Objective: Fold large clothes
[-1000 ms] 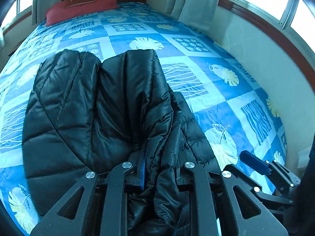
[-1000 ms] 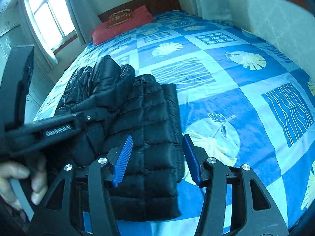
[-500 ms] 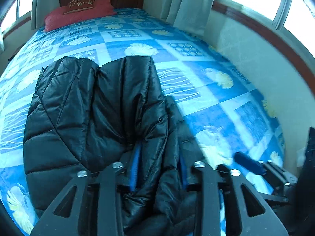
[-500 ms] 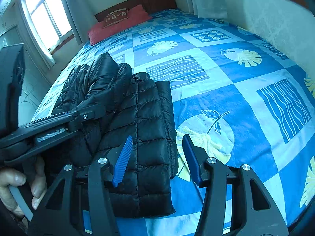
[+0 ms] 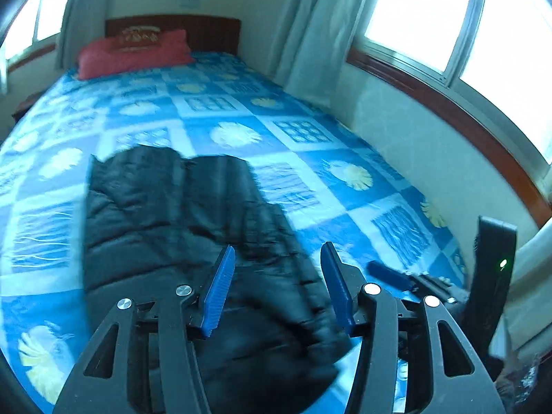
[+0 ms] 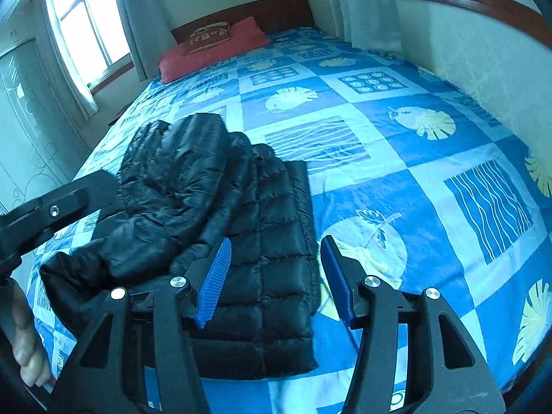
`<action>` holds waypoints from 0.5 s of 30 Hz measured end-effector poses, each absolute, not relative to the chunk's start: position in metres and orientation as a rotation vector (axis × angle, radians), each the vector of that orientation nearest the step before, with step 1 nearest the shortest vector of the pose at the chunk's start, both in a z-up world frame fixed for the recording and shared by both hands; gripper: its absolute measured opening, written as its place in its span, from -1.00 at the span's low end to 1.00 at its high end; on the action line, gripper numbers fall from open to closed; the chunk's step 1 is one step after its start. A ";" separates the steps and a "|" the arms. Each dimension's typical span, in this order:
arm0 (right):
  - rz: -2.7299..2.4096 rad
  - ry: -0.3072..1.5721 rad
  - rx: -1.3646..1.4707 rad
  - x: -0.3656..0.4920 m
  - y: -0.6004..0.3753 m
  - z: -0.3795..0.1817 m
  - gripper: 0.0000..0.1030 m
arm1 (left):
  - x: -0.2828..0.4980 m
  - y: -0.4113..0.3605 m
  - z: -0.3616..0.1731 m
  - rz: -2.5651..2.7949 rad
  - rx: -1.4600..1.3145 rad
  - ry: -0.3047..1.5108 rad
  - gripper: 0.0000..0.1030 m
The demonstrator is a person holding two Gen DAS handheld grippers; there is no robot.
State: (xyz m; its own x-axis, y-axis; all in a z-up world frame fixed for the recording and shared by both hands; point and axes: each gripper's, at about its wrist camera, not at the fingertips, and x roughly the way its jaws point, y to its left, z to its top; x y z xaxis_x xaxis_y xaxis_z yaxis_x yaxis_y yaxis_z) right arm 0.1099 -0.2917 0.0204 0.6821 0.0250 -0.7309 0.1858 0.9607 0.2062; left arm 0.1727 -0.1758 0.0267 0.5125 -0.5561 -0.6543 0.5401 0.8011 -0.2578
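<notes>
Lying folded toward the near left part of the bed (image 6: 431,158), the black puffer jacket (image 6: 248,241) rests on the blue patterned bedspread, a puffy sleeve doubled over its quilted body. Over its left side hangs the left gripper (image 5: 277,284), whose jaws have just been opening; they stand apart with nothing pinched between the blue pads (image 5: 219,291), the jacket below them. At the jacket's near right edge hovers the right gripper (image 6: 274,281), jaws likewise parted and empty. Farther back, at the head edge, a red pillow (image 6: 210,50) leans against the wooden headboard (image 6: 248,12).
</notes>
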 end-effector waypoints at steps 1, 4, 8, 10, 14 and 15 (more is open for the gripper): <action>-0.084 0.816 0.271 0.112 -0.287 0.023 0.05 | 0.174 -0.166 0.026 -0.634 -0.018 0.786 0.00; -0.062 0.803 0.266 0.119 -0.275 0.030 0.17 | 0.181 -0.135 0.021 -0.548 -0.022 0.772 0.01; -0.027 0.790 0.259 0.132 -0.254 0.041 0.30 | 0.190 -0.094 0.006 -0.434 -0.023 0.763 0.01; -0.001 0.788 0.281 0.139 -0.246 0.043 0.46 | 0.192 -0.078 -0.002 -0.394 -0.029 0.767 0.01; -0.004 0.871 0.266 0.163 -0.230 0.028 0.62 | 0.192 -0.049 -0.022 -0.352 -0.065 0.796 0.01; -0.016 0.897 0.252 0.165 -0.227 0.023 0.62 | 0.191 -0.044 -0.027 -0.348 -0.076 0.805 0.01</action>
